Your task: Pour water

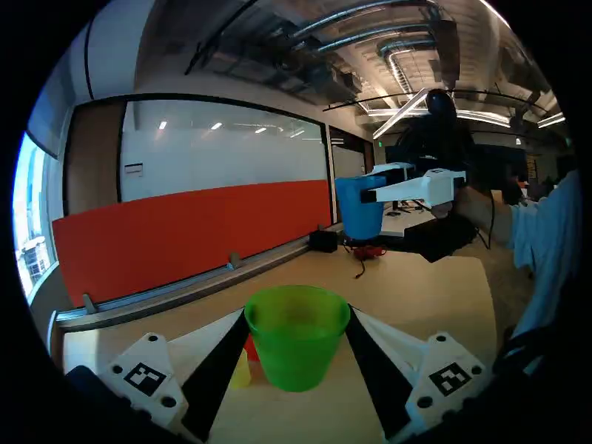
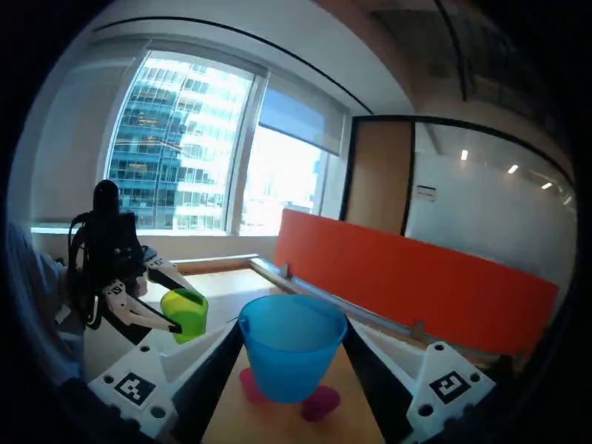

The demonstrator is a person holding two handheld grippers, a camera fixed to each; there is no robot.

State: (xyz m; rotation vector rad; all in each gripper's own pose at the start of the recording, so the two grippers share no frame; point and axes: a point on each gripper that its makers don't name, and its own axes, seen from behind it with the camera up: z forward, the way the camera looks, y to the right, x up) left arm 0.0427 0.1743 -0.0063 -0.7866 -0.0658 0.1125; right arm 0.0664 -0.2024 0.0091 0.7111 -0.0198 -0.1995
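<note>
Green cup [image 1: 297, 348] is upright, clamped in the left gripper [image 1: 296, 325] above the tabletop [image 1: 422, 288]. Blue cup [image 1: 360, 211], apart at its 1 o'clock, is upright in the right gripper [image 1: 374, 194]. Pouring looks not yet begun: next, bring the rims close and tilt one.

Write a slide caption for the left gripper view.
Left gripper holds a green cup over the table; farther off, the right gripper holds a blue cup.
</note>
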